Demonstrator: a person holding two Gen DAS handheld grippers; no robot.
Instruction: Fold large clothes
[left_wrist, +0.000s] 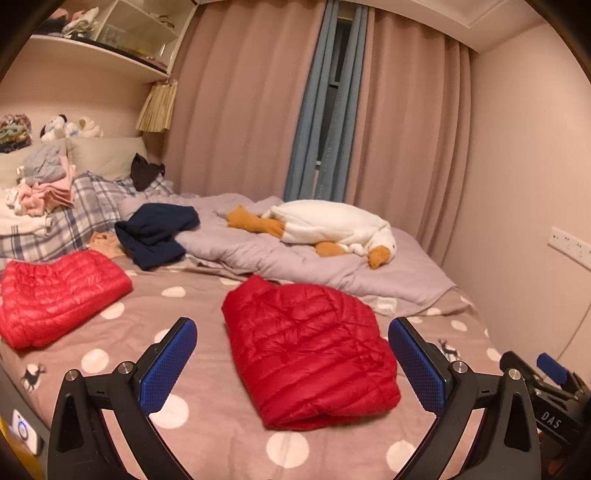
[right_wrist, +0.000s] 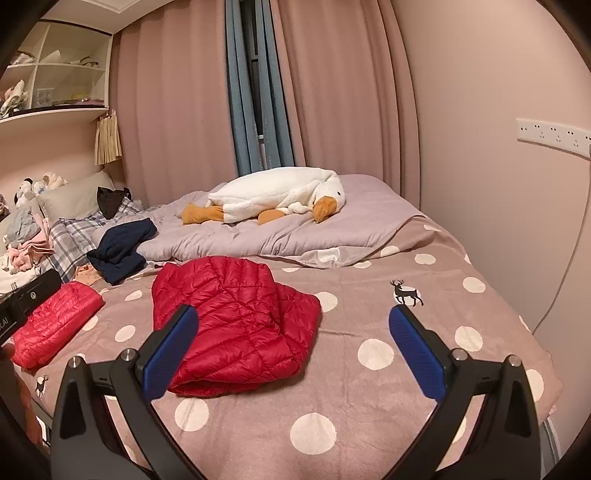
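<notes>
Lying folded on the polka-dot bedspread (left_wrist: 207, 373), the red down jacket (left_wrist: 310, 354) sat between both tools. Left gripper (left_wrist: 291, 354) and right gripper (right_wrist: 293, 347) stood spread wide, gripping nothing. Second red folded jacket (left_wrist: 55, 295) lay left.

Warm, dim indoor light, pinkish cast; soft shadows only. Strong fisheye bending at edges, dark vignette in corners. Slight softness throughout, no glare; window gap (left_wrist: 334, 110) between curtains dark.

I was working in a home bedroom: a bed (right_wrist: 369, 295) with polka-dot sheet, a plush goose (right_wrist: 280, 195) on the duvet (right_wrist: 258, 236), pillows (left_wrist: 107, 155), pink curtains (left_wrist: 240, 110) and wall shelves (left_wrist: 92, 55).
</notes>
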